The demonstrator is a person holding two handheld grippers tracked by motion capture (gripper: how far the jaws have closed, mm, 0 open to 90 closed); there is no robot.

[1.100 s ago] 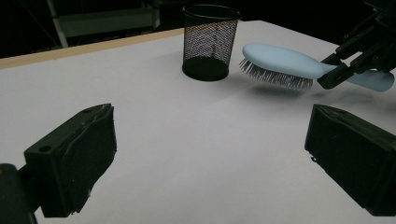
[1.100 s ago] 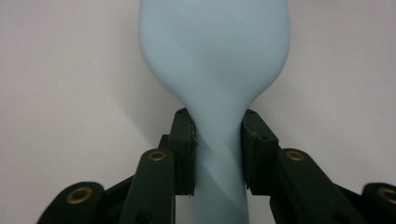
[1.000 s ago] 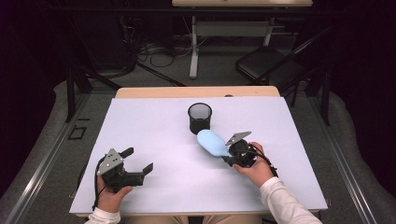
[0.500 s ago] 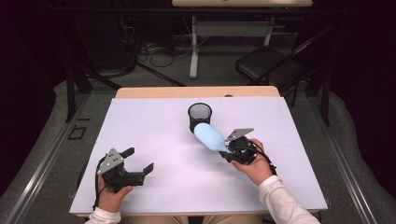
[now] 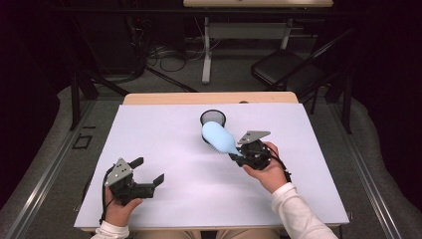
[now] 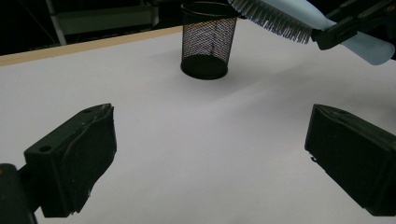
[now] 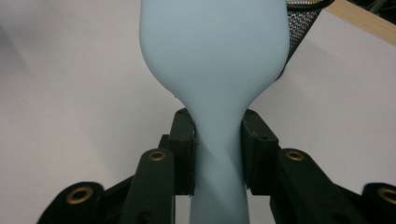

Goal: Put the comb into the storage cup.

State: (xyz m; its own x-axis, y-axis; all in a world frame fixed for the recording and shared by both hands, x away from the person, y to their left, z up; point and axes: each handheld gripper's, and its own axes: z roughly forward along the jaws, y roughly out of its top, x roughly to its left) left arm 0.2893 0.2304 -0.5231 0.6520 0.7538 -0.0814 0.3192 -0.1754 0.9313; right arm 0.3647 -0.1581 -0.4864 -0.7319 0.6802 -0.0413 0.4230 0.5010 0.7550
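Currently your right tongs [image 5: 238, 155] grip the brush [image 5: 219, 137] by the neck of its handle. In the right gripper view both pads [image 7: 184, 140] press flat against the narrow part of the handle, one on each side, and the wide pale-blue head [image 7: 212, 42] rises straight ahead of the jaws. In the high view the brush is off the bench [image 5: 164, 129] and points away from you and to the left, with its head partly over the near rim of the cup [image 5: 213, 118]. In the left gripper view the bristles [image 6: 273, 21] face down, and the bristle end sits level with the top of the cup [image 6: 208, 39], just beside its rim. Whether the brush touches the rim cannot be told from these views.

The cup is a black mesh cylinder. It stands upright on the white sheet, near the far edge of the bench and close to its middle.

Your left tongs [image 5: 144, 175] rest low over the near left part of the bench, well apart from the cup and the brush. Their jaws stand wide, and nothing lies between them except bare white surface. In the left gripper view the two black pads [image 6: 79, 158] sit far to either side, and they aim toward the cup.

Your right hand [image 5: 266, 167] holds its gripper to the right of the cup, with the grey plate [image 5: 253, 136] on top.
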